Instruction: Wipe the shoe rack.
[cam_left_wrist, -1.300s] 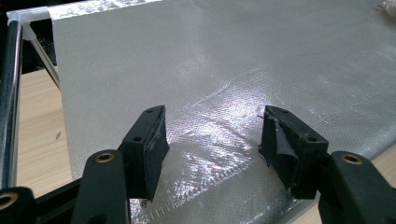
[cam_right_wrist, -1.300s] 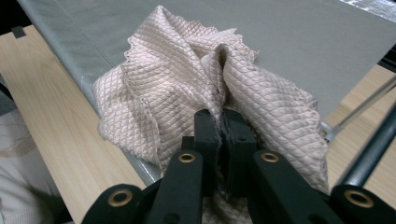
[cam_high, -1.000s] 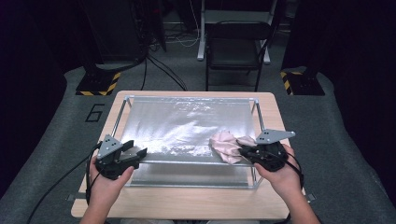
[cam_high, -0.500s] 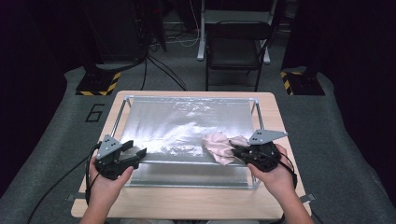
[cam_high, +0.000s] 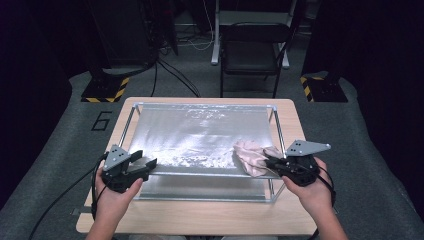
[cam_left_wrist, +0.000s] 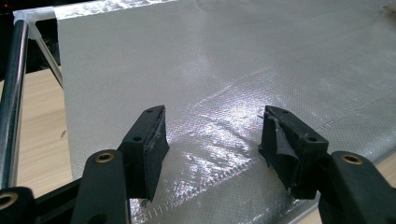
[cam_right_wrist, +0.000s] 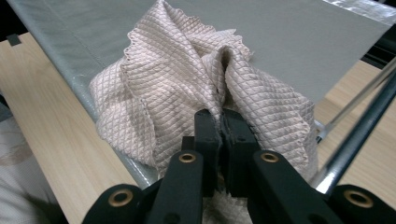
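Bunched, diamond-quilted pink cloth (cam_right_wrist: 196, 88)

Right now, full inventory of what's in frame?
quilted cloth: 1, pale pink, bunched on the sheet's right near edge, pinched by the right gripper
silver sheet: 1, shiny woven, stretched over the frame
metal frame: 1, chrome tube, on the table
wooden table: 1, light wood
chair: 1, dark, beyond the table
hazard-striped bases: 2, black and yellow, far floor left and right
left gripper: 1, black, jaws apart over the sheet's near left edge
right gripper: 1, black, shut on the cloth
hands: 2, bottom edge
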